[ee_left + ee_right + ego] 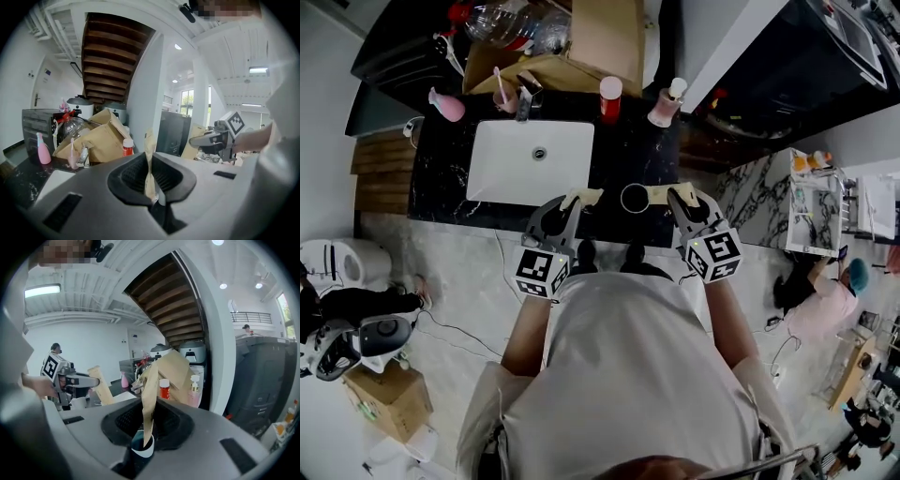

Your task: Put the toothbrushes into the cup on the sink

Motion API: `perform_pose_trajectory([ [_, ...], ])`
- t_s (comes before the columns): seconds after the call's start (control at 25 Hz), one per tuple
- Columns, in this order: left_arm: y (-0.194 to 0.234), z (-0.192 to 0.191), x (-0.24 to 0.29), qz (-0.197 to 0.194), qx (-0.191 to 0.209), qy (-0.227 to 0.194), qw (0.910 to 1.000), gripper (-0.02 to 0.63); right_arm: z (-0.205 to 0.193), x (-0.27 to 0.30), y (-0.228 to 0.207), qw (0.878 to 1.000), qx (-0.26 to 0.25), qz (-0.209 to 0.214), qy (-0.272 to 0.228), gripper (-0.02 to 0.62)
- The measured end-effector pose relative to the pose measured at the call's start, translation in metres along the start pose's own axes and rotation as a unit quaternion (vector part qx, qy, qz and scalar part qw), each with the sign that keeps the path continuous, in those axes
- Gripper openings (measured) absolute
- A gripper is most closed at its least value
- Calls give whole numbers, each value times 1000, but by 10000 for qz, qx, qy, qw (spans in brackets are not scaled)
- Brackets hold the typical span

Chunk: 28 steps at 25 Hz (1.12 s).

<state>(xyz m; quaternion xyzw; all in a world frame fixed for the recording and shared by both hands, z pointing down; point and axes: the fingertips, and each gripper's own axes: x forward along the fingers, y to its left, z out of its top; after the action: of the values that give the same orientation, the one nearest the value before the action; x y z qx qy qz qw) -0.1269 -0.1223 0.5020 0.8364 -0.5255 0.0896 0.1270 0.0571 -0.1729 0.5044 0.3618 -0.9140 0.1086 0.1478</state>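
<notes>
Two toothbrushes in tan paper wrappers are held, one in each gripper. My left gripper is shut on the left toothbrush, which stands upright between the jaws. My right gripper is shut on the right toothbrush, whose lower tip hangs at the rim of the cup. The cup, dark inside with a white rim, stands on the black counter between the two grippers and shows below the right jaws. Each gripper view also shows the other gripper.
A white sink basin lies left of the cup, with a faucet behind it. Along the back stand a pink bottle, a pink cup, a red bottle, a pump dispenser and a brown paper bag.
</notes>
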Motion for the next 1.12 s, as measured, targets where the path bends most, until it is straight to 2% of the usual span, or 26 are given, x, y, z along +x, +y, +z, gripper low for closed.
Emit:
perform_pose_trajectory([
  [0.56, 12, -20, -20, 503, -243, 127, 9984, 26, -48, 49, 10, 9976, -285, 432, 466, 67],
  [0.76, 14, -23, -23, 605, -279, 174, 9976, 26, -69, 61, 10, 9959, -459, 408, 658, 67],
  [1.12, 17, -29, -29, 751, -307, 251, 9964, 26, -98, 75, 7, 9945, -402, 313, 917, 67],
])
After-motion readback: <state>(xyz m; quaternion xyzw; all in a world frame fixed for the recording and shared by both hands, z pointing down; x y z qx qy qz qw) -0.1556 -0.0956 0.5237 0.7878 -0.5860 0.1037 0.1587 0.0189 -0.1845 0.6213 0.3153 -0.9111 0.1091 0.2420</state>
